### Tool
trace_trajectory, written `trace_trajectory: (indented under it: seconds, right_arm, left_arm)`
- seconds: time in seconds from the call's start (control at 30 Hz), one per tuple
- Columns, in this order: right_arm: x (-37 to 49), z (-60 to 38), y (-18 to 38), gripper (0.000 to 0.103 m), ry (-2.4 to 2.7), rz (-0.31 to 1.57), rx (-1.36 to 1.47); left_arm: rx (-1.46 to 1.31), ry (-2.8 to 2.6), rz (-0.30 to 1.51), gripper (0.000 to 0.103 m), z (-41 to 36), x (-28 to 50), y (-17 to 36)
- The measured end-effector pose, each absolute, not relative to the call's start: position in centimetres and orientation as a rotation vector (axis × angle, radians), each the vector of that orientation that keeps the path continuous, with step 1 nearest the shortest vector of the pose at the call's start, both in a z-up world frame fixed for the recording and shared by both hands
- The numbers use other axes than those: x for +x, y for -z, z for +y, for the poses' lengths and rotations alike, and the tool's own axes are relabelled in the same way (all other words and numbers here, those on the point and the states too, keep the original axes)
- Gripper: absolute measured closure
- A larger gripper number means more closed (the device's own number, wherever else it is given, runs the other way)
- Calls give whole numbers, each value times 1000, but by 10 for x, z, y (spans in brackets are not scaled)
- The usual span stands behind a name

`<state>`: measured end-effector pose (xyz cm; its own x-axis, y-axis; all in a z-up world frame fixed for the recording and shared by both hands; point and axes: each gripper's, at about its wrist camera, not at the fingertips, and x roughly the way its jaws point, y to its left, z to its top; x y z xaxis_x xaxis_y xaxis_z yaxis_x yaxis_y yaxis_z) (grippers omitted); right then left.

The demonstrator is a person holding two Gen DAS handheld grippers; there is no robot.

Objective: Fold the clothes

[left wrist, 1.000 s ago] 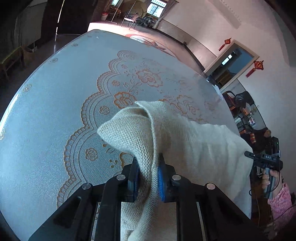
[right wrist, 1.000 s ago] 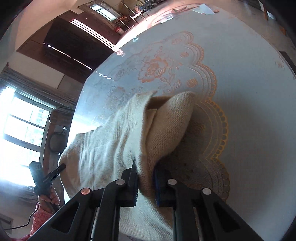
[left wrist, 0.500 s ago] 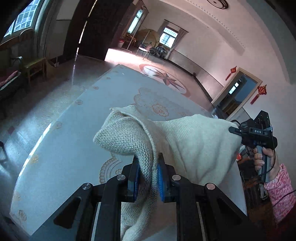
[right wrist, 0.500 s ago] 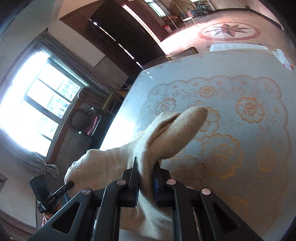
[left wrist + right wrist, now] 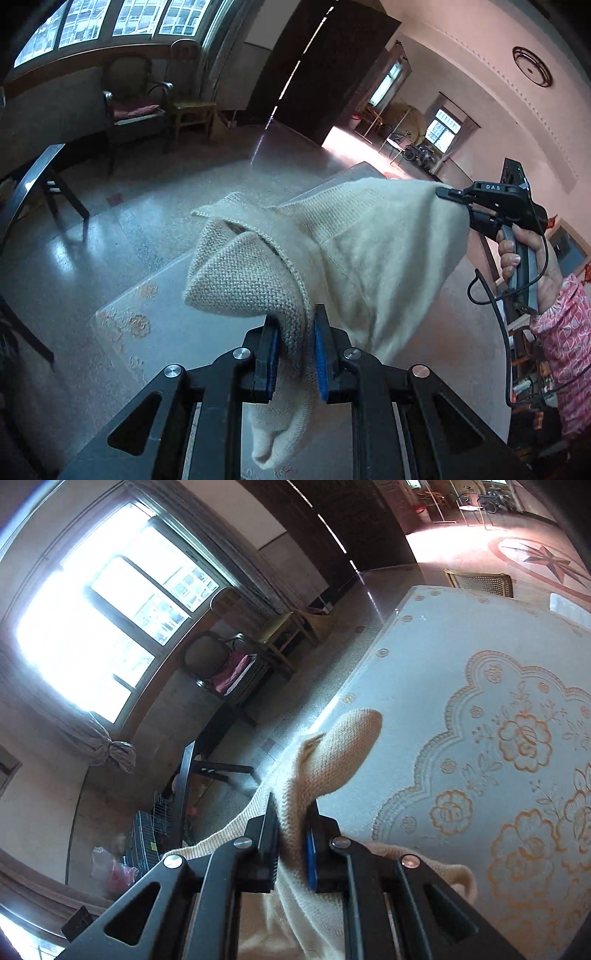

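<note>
A: A second ago the cream sweater (image 5: 369, 251) lay on the table with both grippers low over it. Now it has been lifted clear — the floor and the window show past it in both wrist views.

B: And the fingers?

A: The left gripper (image 5: 294, 354) is clamped on a bunched knit edge; the fabric fills the gap between its blue pads (image 5: 272, 360). A loose end hangs down below the jaws, and a folded flap bulges out just ahead of them.

B: The other one?

A: The right gripper (image 5: 291, 840) is clenched on another edge of the same sweater, with a rounded knit fold standing up beyond its fingertips. In the left wrist view it appears far right, its tip buried in the far corner of the cloth, with a hand (image 5: 532, 266) around its handle, a pink patterned sleeve (image 5: 561, 339) below, and a black cable looping off it.

B: So the sweater is in the air?

A: Stretched between the two grippers, yes — its body sags between them. Whether any of it touches the table I cannot tell.

B: What lies beyond?

A: The table (image 5: 480, 701), under a pale cloth with orange flower scrollwork, sits beneath and ahead. Farther off stand a dark chair (image 5: 133, 107) with a red cushion and a bright window (image 5: 92, 627).
</note>
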<state>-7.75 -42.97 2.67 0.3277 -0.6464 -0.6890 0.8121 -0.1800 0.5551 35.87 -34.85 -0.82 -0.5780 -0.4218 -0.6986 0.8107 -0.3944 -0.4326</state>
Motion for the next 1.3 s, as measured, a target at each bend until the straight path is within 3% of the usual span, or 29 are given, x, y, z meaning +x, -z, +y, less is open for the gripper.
trace_trajectory:
  seconds: [0.43,0.6,0.63,0.73,0.8,0.83,1.03,1.13,1.3]
  right_arm:
    - [-61,-514,48,92,1407,340,1289]
    - [-82,-519,80,74,1485,373,1388]
    - [-87,-518,84,73,1500,372,1392]
    - [-91,-508,74,47,1575,387,1325]
    - [-89,-498,58,22,1629,415,1239]
    - [-89,-493,50,20,1655,428,1195]
    - [-58,-450,7,20,1656,521,972]
    - [-21,-421,0,20,1560,606,911]
    - [52,-383,4,20,1386,808,821]
  left_arm:
    - [793,1865,1078,85,-351,384,78]
    - [855,1790,1138,71,-354,391,105]
    - [849,1778,1155,64,-353,393,107]
    - [841,1745,1172,53,-352,399,105]
    - [835,1723,1182,45,-351,403,104]
    - [833,1712,1187,41,-351,405,103]
    - [807,1602,1160,37,-344,421,89]
    - [807,1530,1107,29,-343,424,74]
    - [813,1522,1010,27,-342,407,38]
